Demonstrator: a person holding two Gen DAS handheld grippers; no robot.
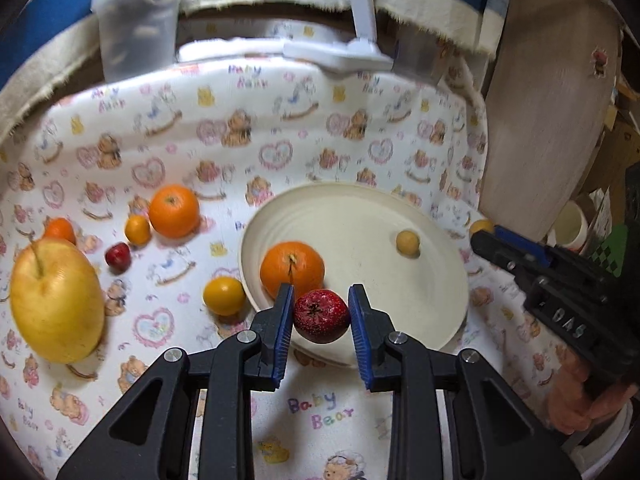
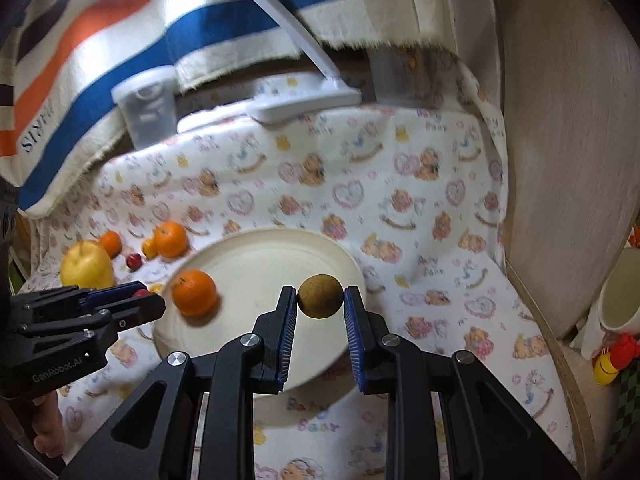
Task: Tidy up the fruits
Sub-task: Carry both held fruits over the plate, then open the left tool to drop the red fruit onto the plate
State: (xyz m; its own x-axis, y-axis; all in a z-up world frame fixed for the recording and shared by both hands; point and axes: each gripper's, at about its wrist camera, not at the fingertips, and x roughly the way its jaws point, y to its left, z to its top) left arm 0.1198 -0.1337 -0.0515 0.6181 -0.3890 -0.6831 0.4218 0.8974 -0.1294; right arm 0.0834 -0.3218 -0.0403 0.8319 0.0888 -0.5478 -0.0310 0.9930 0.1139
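Observation:
My left gripper [image 1: 321,308] is shut on a dark red fruit [image 1: 321,315] and holds it over the near rim of the cream plate [image 1: 420,288]. An orange [image 1: 292,268] and a small tan fruit [image 1: 407,243] lie in the plate. My right gripper [image 2: 320,300] is shut on a small brown round fruit [image 2: 320,295] above the plate [image 2: 260,264]; the orange [image 2: 194,293] lies at the plate's left. The left gripper [image 2: 140,300] shows at the left of the right wrist view, and the right gripper [image 1: 486,240] at the right of the left wrist view.
On the bear-print cloth left of the plate lie a yellow apple [image 1: 56,300], oranges [image 1: 174,211], small yellow-orange fruits [image 1: 224,295] and a small red fruit [image 1: 118,256]. A clear cup [image 1: 138,24] and a white lamp base [image 1: 340,54] stand at the back. A wooden board [image 2: 568,140] stands at the right.

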